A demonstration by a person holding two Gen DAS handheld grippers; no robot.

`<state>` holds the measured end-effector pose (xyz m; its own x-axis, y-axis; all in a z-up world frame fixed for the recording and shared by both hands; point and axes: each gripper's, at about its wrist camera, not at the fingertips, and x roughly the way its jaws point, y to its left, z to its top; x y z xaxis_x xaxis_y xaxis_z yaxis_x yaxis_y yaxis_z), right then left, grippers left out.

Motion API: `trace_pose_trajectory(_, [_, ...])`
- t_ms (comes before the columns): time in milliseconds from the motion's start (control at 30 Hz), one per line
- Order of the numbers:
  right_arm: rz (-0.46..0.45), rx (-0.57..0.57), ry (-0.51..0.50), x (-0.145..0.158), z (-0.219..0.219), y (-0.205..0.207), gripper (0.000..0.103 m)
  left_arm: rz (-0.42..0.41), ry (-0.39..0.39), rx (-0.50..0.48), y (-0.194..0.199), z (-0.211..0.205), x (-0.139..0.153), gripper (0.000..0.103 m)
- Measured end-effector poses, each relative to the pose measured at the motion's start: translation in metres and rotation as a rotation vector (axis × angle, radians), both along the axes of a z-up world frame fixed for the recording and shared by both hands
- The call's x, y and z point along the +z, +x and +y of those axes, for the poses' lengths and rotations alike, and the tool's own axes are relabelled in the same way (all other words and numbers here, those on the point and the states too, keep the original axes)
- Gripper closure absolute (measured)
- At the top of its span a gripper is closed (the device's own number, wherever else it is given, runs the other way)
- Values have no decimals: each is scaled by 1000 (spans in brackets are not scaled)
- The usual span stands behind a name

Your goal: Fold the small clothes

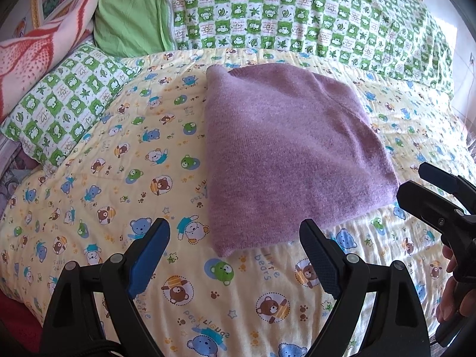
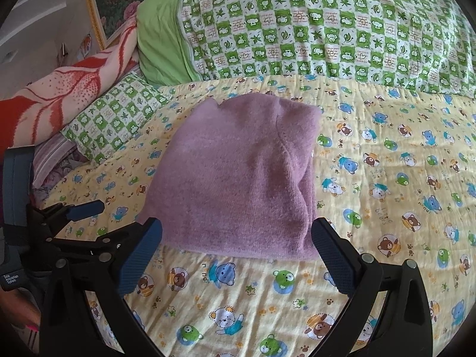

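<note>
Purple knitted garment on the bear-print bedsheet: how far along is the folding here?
Done: the purple knitted garment lies folded into a compact rectangle on the yellow bear-print bedsheet. In hand: nothing; the left hand-held gripper and right hand-held gripper are both open, clear of it. Left: no other unfolded clothes are visible.

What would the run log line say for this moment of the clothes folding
stage: garment folded | purple sweater: compact rectangle on bear-print quilt | left gripper: open, empty | right gripper: open, empty, at near edge
</note>
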<state>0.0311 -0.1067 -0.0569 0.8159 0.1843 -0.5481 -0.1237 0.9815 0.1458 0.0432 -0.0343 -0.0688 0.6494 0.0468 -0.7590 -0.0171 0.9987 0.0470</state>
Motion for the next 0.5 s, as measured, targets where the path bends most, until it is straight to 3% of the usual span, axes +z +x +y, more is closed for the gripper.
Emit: trace_pose_trajectory(500, [-5, -10, 8, 2, -3, 0, 3, -4, -1, -2, 5, -4, 3, 13])
